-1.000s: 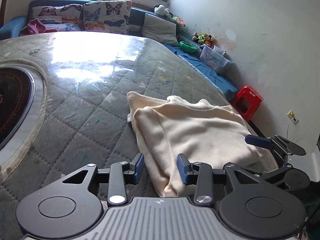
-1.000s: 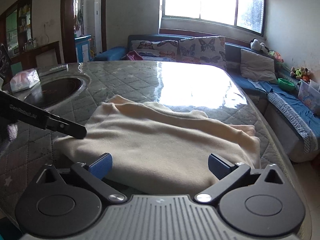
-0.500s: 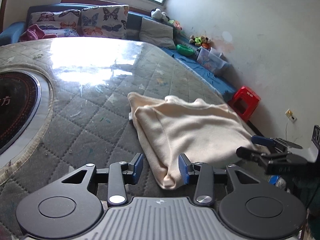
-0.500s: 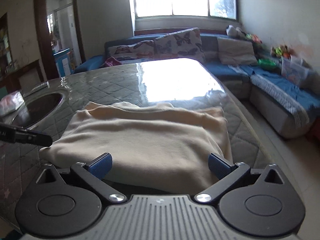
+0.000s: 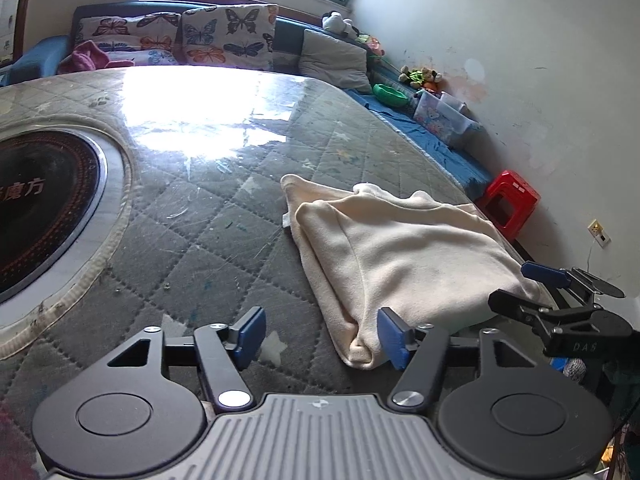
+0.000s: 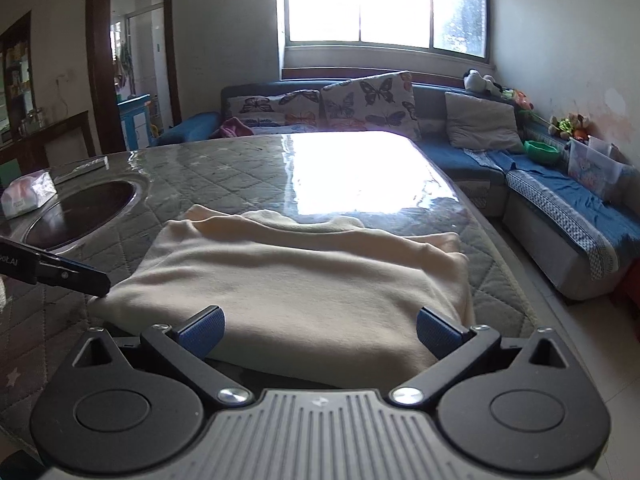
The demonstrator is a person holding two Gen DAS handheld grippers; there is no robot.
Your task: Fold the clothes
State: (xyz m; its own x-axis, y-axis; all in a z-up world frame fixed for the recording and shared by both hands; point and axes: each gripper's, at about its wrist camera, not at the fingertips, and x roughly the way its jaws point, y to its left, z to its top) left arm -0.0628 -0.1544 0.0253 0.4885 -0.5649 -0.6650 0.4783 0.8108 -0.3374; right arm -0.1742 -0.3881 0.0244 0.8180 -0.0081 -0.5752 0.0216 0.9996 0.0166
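Note:
A cream garment, folded into a thick rectangle, lies on the quilted grey table cover near the table's right edge. My left gripper is at the garment's near left corner. Its jaws are opening, and the corner lies loose between them, close to the right pad. My right gripper stands open and wide at the near edge of the garment; that edge runs between its pads without being pinched. In the left wrist view the right gripper shows at the garment's right corner.
A round black inset sits in the table at the left. A tissue pack and a flat remote lie beyond it. A sofa with butterfly cushions and a red stool stand past the table's edges.
My left gripper's jaws have spread apart around the garment's corner. The right wrist view has swung slightly; its jaws stay wide. The garment has not moved.

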